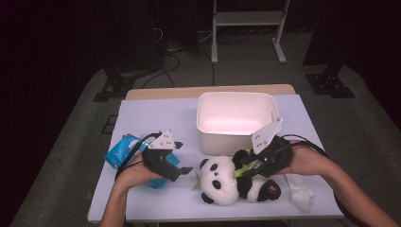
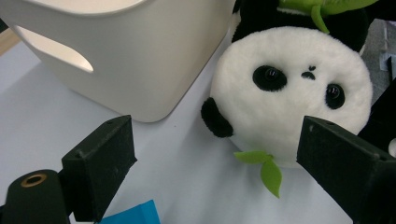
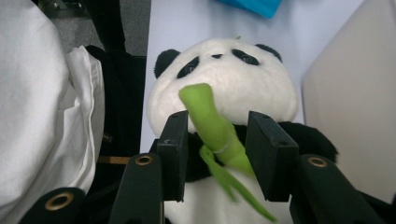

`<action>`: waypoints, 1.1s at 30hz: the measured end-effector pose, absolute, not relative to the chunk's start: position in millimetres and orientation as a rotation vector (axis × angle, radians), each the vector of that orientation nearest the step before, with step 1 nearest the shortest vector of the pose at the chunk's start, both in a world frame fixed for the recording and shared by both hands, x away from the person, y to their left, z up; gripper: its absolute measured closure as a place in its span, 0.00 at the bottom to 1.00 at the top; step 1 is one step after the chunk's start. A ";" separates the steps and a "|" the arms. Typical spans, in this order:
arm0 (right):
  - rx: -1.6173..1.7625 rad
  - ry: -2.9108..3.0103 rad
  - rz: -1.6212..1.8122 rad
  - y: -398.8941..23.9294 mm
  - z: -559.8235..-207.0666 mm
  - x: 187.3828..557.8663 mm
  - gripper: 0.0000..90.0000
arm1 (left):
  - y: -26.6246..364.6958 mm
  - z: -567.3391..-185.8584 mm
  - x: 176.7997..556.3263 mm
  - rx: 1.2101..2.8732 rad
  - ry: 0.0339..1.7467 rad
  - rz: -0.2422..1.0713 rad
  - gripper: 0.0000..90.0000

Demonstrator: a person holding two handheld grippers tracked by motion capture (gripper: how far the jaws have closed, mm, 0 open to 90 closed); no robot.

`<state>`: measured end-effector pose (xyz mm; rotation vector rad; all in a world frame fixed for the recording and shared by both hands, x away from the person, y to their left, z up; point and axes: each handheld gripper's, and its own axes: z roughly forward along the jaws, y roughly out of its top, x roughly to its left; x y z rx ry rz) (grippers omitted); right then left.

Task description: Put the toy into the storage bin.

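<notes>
Right now the panda toy lies on its back near the front edge of the tabletop, a bit right of the middle. Its head points toward the left edge and its feet point toward the right edge, so its long way runs side to side. The white bin stands just behind it, toward the far edge.

The right tool is the nearer one. It sits over the panda's tummy and chest. In the right gripper view its two black jaws stand partly open, one on each side of the green bamboo stick that the panda hugs. One jaw is very close to the stick, but I do not think either one squeezes it, so this tool holds nothing.

The left tool waits just left of the panda's head, with its jaws wide apart and nothing between them. It points at the panda's face. A blue pack lies behind that hand, near the left edge, and a white cloth lies by the front right corner.

I think the next move is to lift the panda up and back into the bin
</notes>
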<state>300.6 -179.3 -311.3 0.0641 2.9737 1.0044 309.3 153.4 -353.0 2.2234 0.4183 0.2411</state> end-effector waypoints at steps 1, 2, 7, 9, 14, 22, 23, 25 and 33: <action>0.055 2.977 0.997 -178.1 -312.1 300.0 0.65 | 153.7 -353.3 309.3 2.228 0.417 0.243 0.11; 0.047 2.982 0.982 -176.2 -313.3 299.1 0.64 | 154.1 -353.7 309.3 2.232 0.419 0.243 0.11; 0.010 2.997 0.948 -167.6 -317.7 298.1 0.63 | 155.4 -353.6 309.5 2.229 0.426 0.250 0.11; -0.005 2.998 0.937 -163.9 -319.6 297.5 0.62 | 154.5 -353.7 309.3 2.235 0.420 0.249 0.11; -0.034 2.989 0.916 -159.1 -322.6 296.2 0.66 | 153.1 -353.9 309.9 2.238 0.414 0.248 0.11; -0.061 2.975 0.905 -157.6 -322.5 296.6 0.80 | 152.5 -354.3 310.8 2.240 0.412 0.244 0.11; -0.064 2.978 0.898 -157.3 -322.2 296.9 0.81 | 152.6 -354.2 310.9 2.241 0.411 0.245 0.11; -0.068 2.973 0.902 -157.0 -322.2 298.0 0.82 | 152.8 -354.2 310.9 2.241 0.413 0.245 0.11; -0.055 2.970 0.944 -161.7 -319.8 302.2 0.85 | 153.7 -355.1 311.6 2.242 0.423 0.242 0.11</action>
